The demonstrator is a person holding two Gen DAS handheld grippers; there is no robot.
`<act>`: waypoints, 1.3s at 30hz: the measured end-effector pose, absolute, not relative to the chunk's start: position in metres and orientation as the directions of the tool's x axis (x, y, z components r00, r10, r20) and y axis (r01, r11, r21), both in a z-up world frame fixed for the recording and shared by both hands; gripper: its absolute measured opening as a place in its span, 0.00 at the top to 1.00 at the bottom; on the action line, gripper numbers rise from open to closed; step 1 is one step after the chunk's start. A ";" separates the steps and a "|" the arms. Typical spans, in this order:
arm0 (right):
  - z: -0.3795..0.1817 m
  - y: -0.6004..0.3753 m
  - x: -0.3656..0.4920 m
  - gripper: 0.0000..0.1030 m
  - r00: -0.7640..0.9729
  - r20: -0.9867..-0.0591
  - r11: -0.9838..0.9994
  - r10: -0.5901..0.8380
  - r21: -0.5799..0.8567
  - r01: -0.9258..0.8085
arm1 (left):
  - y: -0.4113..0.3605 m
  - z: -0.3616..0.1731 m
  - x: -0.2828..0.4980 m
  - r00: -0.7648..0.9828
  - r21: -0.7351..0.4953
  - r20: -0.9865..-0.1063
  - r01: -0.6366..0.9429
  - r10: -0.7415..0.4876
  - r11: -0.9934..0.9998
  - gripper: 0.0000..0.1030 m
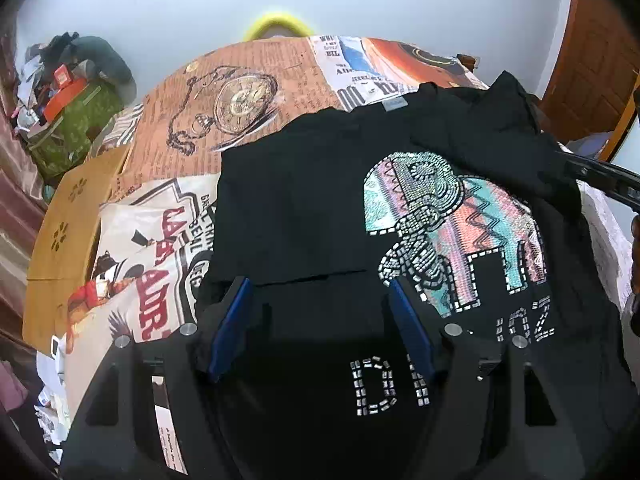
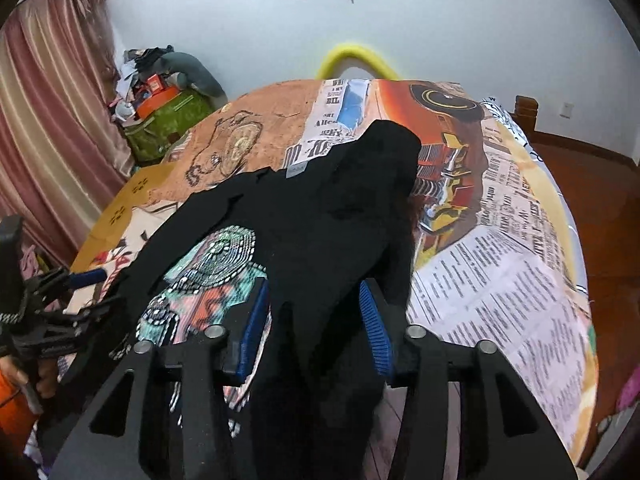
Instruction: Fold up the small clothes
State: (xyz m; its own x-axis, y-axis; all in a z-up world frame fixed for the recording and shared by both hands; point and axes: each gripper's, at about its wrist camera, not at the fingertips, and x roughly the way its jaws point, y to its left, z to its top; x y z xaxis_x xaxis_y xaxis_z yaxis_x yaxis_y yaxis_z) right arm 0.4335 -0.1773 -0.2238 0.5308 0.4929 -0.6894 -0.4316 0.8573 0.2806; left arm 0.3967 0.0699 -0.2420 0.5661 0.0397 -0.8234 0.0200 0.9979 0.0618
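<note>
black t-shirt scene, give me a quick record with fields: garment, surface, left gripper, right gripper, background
garment: black t-shirt with a sequin elephant print, front up, spread out, left sleeve already folded in
surface: table covered by a newspaper-print tablecloth
left gripper: left gripper open above the shirt's lower part, nothing held
right gripper: right gripper with black fabric between its fingers; closure unclear
background: yellow chair back, pink curtain

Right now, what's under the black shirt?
The black shirt lies on a round table's printed newspaper-and-clock tablecloth, which shows all around it. Whatever sits directly beneath the fabric is covered, so I can't tell if anything else is under there.
</note>
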 end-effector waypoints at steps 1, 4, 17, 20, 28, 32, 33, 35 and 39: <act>-0.225 -0.174 0.435 0.85 0.538 -0.685 0.858 0.492 0.276 -0.432 | 0.071 -0.243 0.396 0.565 0.061 -0.824 0.017 0.041 0.998 0.32; -0.222 -0.169 0.430 0.92 0.567 -0.651 0.852 0.505 0.269 -0.450 | 0.075 -0.244 0.395 0.563 0.058 -0.826 0.010 0.042 0.998 0.32; -0.232 -0.141 0.415 0.90 0.308 -0.733 0.716 0.607 0.335 -0.612 | 0.082 -0.235 0.379 0.582 0.049 -0.813 0.013 0.032 0.999 0.32; -0.224 -0.148 0.411 0.89 0.338 -0.725 0.726 0.600 0.316 -0.611 | 0.085 -0.232 0.375 0.588 0.053 -0.808 0.010 0.037 0.999 0.32; -0.199 -0.188 0.435 0.63 0.559 -0.674 0.863 0.483 0.258 -0.433 | 0.101 -0.235 0.384 0.588 0.025 -0.808 -0.034 0.040 0.999 0.32; -0.205 -0.192 0.454 0.62 0.589 -0.683 0.894 0.432 0.238 -0.380 | 0.107 -0.238 0.398 0.586 0.000 -0.810 -0.059 0.035 0.998 0.32; -0.209 -0.190 0.459 0.62 0.589 -0.690 0.899 0.422 0.231 -0.373 | 0.108 -0.239 0.402 0.586 -0.001 -0.809 -0.065 0.037 0.998 0.32; -0.215 -0.187 0.466 0.62 0.589 -0.699 0.905 0.406 0.219 -0.363 | 0.109 -0.242 0.411 0.585 0.011 -0.809 -0.075 0.053 0.997 0.32; -0.228 -0.186 0.481 0.62 0.597 -0.709 0.920 0.376 0.209 -0.331 | 0.110 -0.249 0.425 0.577 0.031 -0.814 -0.084 0.074 0.996 0.32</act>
